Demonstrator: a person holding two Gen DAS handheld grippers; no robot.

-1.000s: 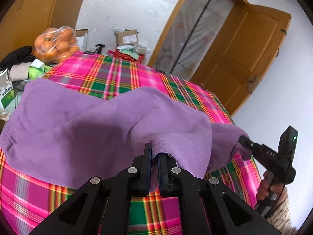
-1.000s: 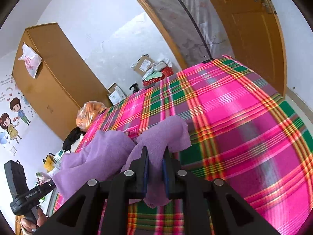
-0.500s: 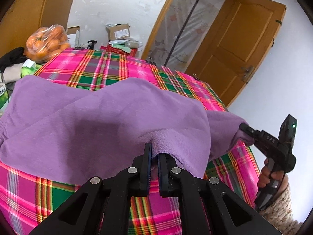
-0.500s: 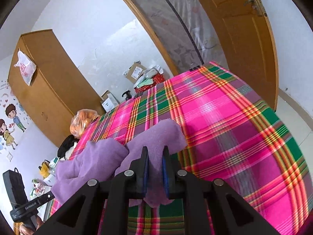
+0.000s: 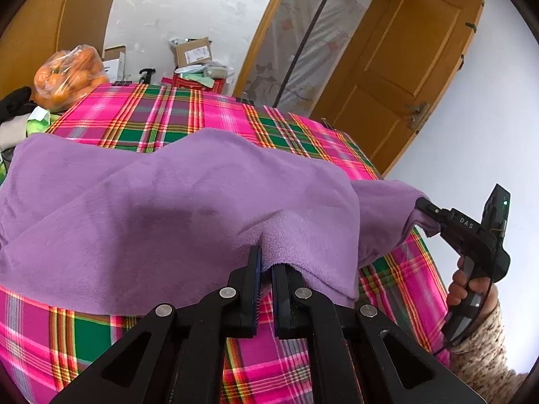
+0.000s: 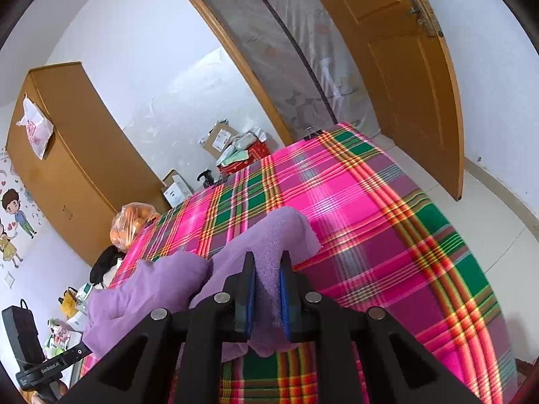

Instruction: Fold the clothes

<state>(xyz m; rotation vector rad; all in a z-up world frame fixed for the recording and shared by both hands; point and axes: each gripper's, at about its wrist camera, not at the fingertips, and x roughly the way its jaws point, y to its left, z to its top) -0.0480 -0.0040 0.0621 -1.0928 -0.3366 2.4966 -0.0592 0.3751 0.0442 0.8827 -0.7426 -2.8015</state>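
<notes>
Fuzzy purple garment (image 5: pixel 175 208), softly draped

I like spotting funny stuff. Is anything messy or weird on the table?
Nothing is spilled or broken. The purple garment is bunched and lifted at two corners by the left gripper and right gripper, which fits folding.

A table draped in a pink-and-green plaid cloth (image 5: pixel 188 118) carries a purple fleece garment (image 5: pixel 151 208) spread across its near side. A bag of oranges (image 5: pixel 69 77) sits beyond the garment, at the far left corner.
</notes>
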